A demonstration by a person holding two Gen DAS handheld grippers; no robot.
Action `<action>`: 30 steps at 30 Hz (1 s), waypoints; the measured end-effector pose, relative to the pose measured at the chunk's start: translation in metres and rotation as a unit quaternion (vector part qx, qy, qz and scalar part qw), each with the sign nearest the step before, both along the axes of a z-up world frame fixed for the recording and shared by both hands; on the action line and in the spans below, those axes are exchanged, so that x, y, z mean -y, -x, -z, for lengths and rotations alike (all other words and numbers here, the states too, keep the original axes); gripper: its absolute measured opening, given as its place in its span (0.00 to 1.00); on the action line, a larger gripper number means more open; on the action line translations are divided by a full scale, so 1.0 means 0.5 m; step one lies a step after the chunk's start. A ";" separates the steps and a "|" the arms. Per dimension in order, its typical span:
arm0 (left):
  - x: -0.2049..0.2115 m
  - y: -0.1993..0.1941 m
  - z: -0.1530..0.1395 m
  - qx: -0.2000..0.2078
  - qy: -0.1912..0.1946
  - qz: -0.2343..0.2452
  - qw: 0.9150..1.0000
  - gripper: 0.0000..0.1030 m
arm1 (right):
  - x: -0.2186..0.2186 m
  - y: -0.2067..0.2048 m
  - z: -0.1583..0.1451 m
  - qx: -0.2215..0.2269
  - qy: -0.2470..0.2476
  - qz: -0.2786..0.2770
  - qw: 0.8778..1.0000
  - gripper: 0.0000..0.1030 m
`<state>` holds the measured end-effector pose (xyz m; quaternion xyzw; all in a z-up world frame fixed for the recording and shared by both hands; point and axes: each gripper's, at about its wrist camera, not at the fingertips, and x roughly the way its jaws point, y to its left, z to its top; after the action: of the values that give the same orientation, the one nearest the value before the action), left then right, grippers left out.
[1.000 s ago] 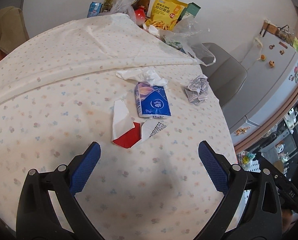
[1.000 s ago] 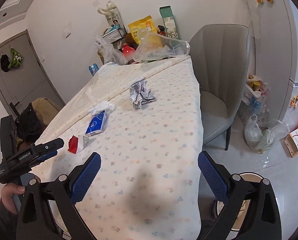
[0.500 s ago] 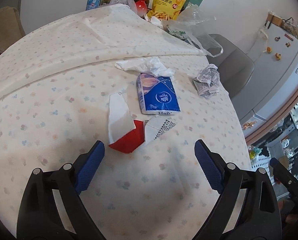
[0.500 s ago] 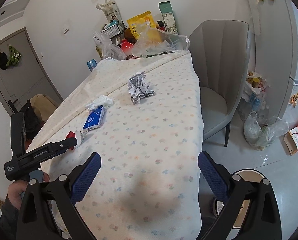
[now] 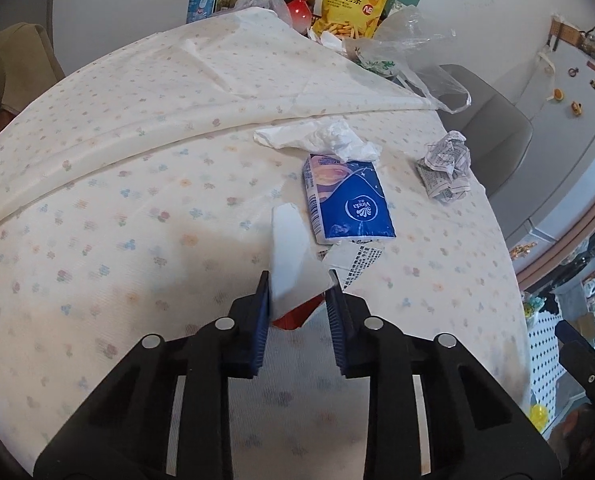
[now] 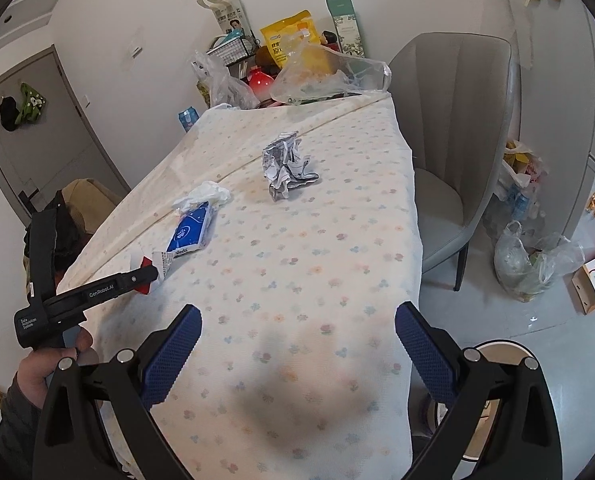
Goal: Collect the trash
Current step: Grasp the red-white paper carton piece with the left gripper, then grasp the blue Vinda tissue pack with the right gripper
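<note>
wrapper [image 5: 293, 258] long axis points away

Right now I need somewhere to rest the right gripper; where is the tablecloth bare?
Bare cloth lies ahead of the right gripper, from the crumpled newspaper to the near edge, beside the chair. Crowded: the far end's snack bags, and around the tissue pack.
</note>
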<state>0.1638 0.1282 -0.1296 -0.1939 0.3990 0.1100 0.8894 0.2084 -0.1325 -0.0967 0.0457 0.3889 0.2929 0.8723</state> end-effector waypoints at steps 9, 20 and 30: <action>-0.052 0.054 -0.033 0.035 0.012 -0.028 0.999 0.17 | -0.085 0.010 -0.013 0.010 0.014 -0.042 0.999 0.92; -0.154 0.122 -0.056 0.060 0.020 -0.086 0.994 0.17 | -0.245 0.006 -0.044 0.033 0.036 -0.107 0.993 0.91; -0.226 0.172 -0.059 0.072 0.024 -0.144 0.987 0.17 | -0.384 -0.031 -0.013 0.029 0.074 -0.127 0.989 0.92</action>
<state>0.0775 0.2412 -0.0998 -0.2786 0.3046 0.2133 0.8855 0.2240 0.0592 -0.0899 -0.0775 0.3864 0.3732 0.8399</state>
